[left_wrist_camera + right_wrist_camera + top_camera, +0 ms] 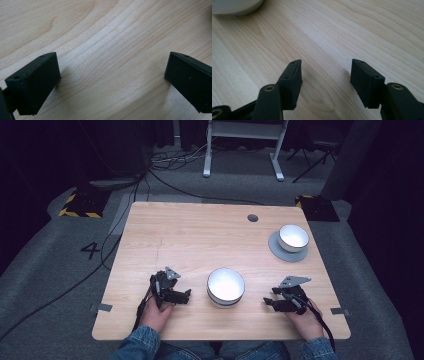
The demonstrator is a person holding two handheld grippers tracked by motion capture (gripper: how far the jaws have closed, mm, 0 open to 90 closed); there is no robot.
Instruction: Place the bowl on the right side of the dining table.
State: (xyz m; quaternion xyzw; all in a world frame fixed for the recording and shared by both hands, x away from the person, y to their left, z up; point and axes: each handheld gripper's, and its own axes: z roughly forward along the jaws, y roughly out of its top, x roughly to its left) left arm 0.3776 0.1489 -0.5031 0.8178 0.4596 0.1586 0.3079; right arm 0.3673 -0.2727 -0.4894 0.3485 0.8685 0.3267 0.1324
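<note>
Left gripper (187, 295) and right gripper (268, 303) both spread apart, empty, flanking bowl (226, 286) near counter (200, 235) front edge.

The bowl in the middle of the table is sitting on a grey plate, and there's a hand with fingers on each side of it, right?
Not quite. The high view shows the middle bowl resting straight on the wooden table. The grey plate lies under the other bowl, at the far right. The rest holds: the left gripper and right gripper flank the middle bowl.
</note>
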